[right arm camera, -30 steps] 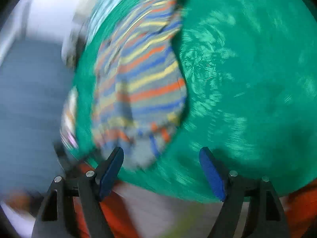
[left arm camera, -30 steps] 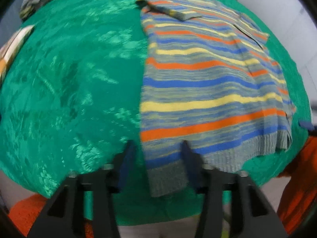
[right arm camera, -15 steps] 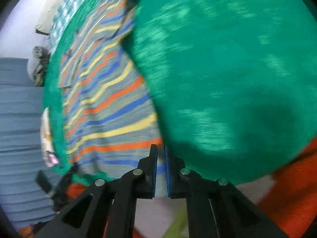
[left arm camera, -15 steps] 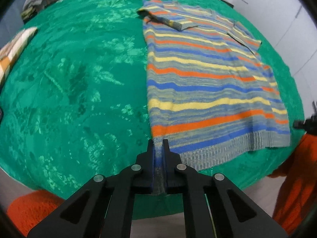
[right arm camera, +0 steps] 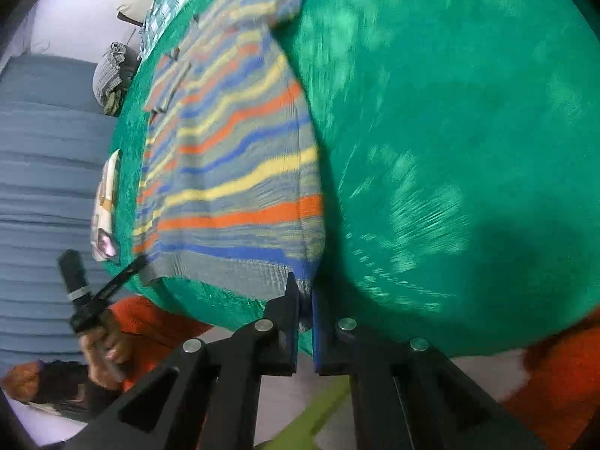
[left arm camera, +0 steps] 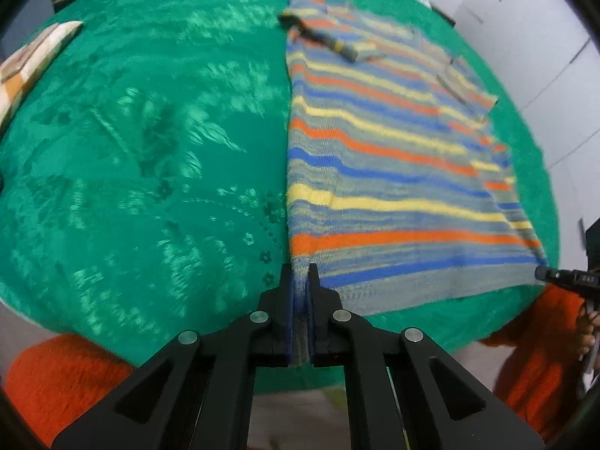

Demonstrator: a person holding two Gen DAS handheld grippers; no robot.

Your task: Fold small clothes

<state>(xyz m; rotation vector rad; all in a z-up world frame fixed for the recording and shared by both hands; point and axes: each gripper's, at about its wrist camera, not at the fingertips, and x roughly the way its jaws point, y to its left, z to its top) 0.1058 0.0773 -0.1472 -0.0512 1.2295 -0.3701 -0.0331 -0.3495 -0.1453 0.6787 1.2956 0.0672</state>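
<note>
Left wrist view first: the left gripper [left arm camera: 299,288] was clamped tight on the near left corner of the striped knit sweater [left arm camera: 393,172], pinching the ribbed grey hem between its blue pads. The sweater was a soft, chunky knit with orange, yellow and blue bands on a grey ground, spread mostly flat on the green floral-embossed cloth [left arm camera: 150,157] covering the counter. One short sleeve sat folded across the top end. The cloth had a shiny, brocade-like sheen with raised leaf shapes. A folded checked fabric piece [left arm camera: 26,63] lay at the far left edge. Fuzzy orange sleeves [left arm camera: 60,378] showed at the bottom corners, and the other tool's black tip poked in at the right.

Right wrist view, pretty blurry: the right gripper [right arm camera: 305,292] was squeezed shut on the opposite hem corner of the same sweater [right arm camera: 232,172], ribbed edge caught between black fingers [right arm camera: 288,318]. The garment stretched away to the upper left over the green cloth [right arm camera: 450,131]. Off to the left, a hand [right arm camera: 105,341] held the other tool's black handle beside a grey-blue ridged surface [right arm camera: 45,172].
</note>
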